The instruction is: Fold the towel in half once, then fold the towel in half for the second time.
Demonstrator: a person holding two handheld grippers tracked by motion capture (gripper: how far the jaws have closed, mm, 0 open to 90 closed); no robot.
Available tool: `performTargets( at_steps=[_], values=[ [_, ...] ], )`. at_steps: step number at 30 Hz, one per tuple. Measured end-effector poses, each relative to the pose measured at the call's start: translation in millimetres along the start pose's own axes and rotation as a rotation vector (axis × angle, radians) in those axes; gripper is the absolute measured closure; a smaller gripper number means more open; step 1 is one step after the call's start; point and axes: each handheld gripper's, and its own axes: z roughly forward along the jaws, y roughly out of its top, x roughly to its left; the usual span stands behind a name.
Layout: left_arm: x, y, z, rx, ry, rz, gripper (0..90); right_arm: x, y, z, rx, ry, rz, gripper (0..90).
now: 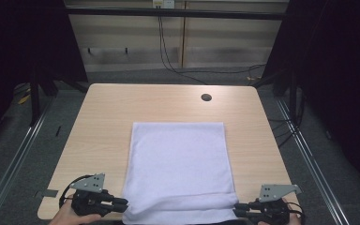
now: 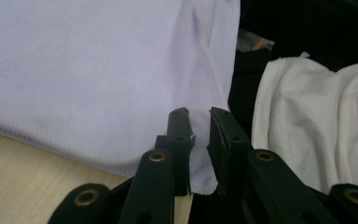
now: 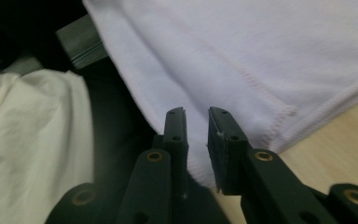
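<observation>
Towel corner grab, both sides
Left claw [image 1: 122, 203] at 7 o'clock and right claw [image 1: 238, 208] at 5 each pinch a near corner of the towel [image 1: 178, 164] on the counter [image 1: 103, 117], likely for folding away.

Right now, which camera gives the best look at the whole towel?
The high view: the towel lies spread flat on the table, all edges visible, between both grippers. The left gripper view shows just one near corner between its jaws; the right gripper view shows the other near corner.
</observation>
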Motion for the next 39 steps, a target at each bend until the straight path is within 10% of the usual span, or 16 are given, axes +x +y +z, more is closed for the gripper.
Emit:
performTargets(
  at_steps=[5,12,19,25,39],
  values=[
    [16.0,8.1,-2.9,-0.047,0.098,-0.039,72.8,-24.5,21.0,2.2,-0.080,-0.086,0.026,69.6],
    [95.7,39.3,13.2,-0.069,0.272,-0.188,69.5,-83.2,64.9,40.5,-0.050,-0.144,0.057,66.5],
    [142.9,45.2,30.8,-0.028,0.381,-0.267,66.7,-127.8,90.9,80.0,-0.006,-0.192,0.103,64.4],
    [142.3,41.0,34.0,-0.018,0.403,-0.242,70.8,-133.6,81.6,97.5,0.019,-0.225,0.113,63.3],
    [116.7,43.6,49.2,0.020,0.360,-0.208,73.0,-112.7,62.9,75.5,0.080,-0.246,0.087,65.0]
  ],
)
